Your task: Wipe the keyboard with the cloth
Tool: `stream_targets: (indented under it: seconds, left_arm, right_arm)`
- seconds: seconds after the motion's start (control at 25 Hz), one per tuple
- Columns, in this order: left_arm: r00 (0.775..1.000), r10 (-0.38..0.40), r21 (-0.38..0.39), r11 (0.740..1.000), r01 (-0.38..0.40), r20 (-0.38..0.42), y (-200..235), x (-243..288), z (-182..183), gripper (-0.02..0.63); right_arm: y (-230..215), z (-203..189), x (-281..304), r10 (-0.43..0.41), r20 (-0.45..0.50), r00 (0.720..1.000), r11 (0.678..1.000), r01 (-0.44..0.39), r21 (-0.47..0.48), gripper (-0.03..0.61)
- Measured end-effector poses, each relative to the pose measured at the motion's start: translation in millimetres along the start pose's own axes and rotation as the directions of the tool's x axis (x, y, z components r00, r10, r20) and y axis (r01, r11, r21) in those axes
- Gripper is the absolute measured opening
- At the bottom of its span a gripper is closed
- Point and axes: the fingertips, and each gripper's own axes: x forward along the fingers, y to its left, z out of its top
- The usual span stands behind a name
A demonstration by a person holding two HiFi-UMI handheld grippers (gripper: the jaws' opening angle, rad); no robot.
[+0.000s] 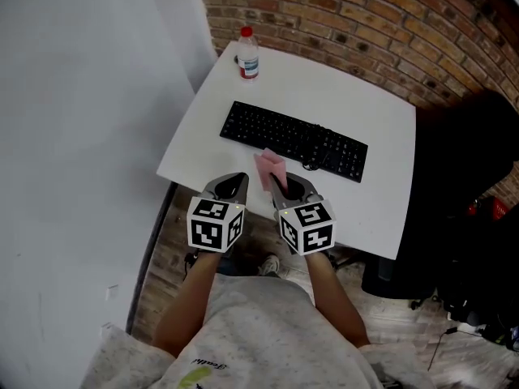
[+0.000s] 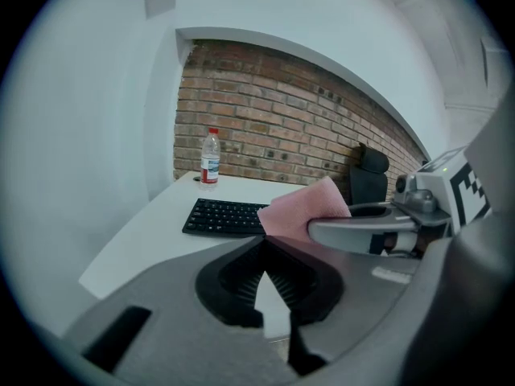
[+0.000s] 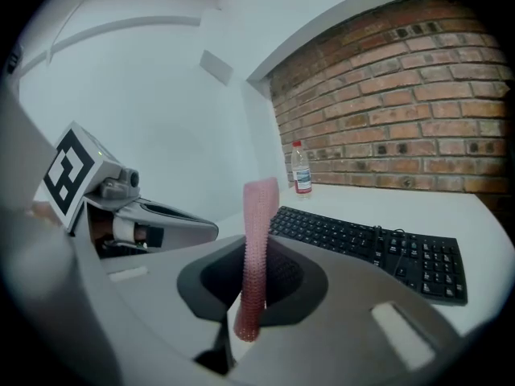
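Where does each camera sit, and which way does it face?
Head view: on the person's head, looking steeply down at table, keyboard, forearms and both tongs.
Left gripper view: on the left tongs, looking along their shut jaws toward the brick wall.
Right gripper view: on the right tongs, along jaws shut on the cloth.
Both gripper views share keyboard and bottle.

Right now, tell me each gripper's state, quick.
Left gripper: closed, holding nothing.
Right gripper: closed on the pink cloth.
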Motion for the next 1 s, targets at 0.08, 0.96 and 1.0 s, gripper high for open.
stream_targets:
  seconds: [0.08, 0.96, 1.0]
  left_arm:
    - [1.000, 0.009, -0.008, 1.000, -0.009, 0.000, 11.8, 1.2, 0.7, -0.006]
    - [0.991, -0.104, 0.011, 0.994, 0.106, -0.086, 160.1, 38.9, 23.8, -0.006]
    - [0.990, -0.113, 0.014, 0.993, 0.115, -0.089, 164.8, 41.0, 25.0, -0.006]
  right_arm:
    - [4.1, 1.1, 12.6, 0.014, -0.008, 1.000, 1.000, -0.014, -0.004, 0.023]
    - [38.2, 5.2, 183.8, -0.030, -0.123, 0.992, 0.999, 0.033, 0.020, 0.023]
    - [38.3, 1.8, 189.5, -0.038, -0.133, 0.990, 0.999, 0.042, 0.025, 0.023]
